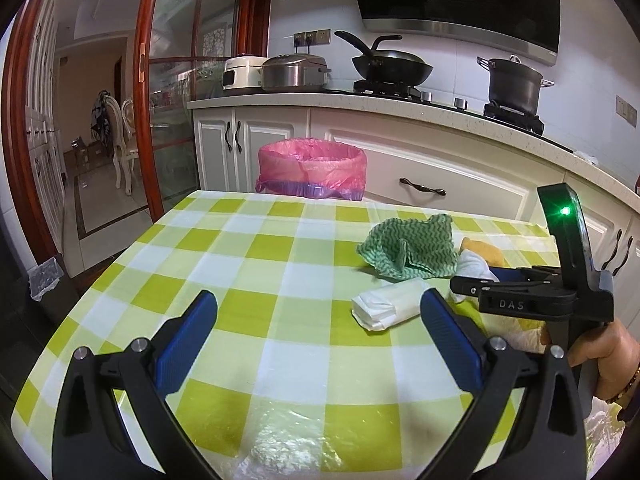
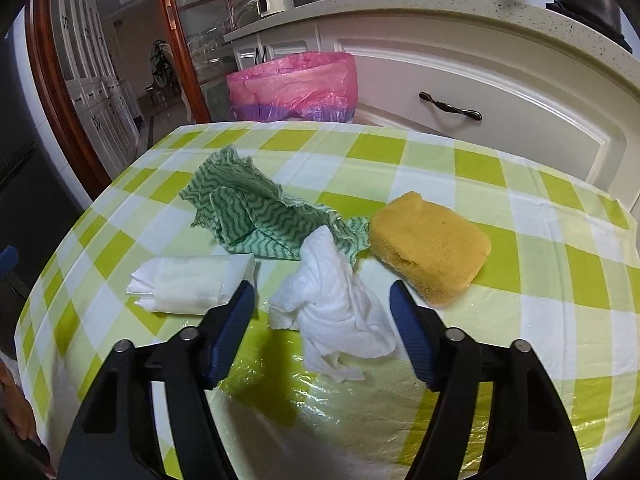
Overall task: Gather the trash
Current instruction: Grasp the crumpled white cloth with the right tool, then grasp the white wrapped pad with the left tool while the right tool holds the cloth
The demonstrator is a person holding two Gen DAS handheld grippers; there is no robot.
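Note:
On the green-checked tablecloth (image 2: 540, 264) lie a crumpled white paper towel (image 2: 336, 308), a folded white tissue (image 2: 192, 286), a green wavy cloth (image 2: 248, 208) and a yellow sponge (image 2: 430, 246). My right gripper (image 2: 322, 300) is open, its blue fingers on either side of the crumpled towel, just above it. My left gripper (image 1: 318, 308) is open and empty over the table; the folded tissue (image 1: 386, 306) lies just inside its right finger. The green cloth (image 1: 408, 248) and the right gripper's body (image 1: 560, 280) show at the right. A bin with a pink bag (image 1: 312, 168) stands beyond the table's far edge.
White kitchen cabinets (image 1: 440, 160) and a counter with a wok (image 1: 392, 66), a pot (image 1: 514, 84) and rice cookers (image 1: 294, 72) run behind the bin. A wood-framed glass door (image 1: 160, 120) stands at the left. The bin also shows in the right wrist view (image 2: 296, 84).

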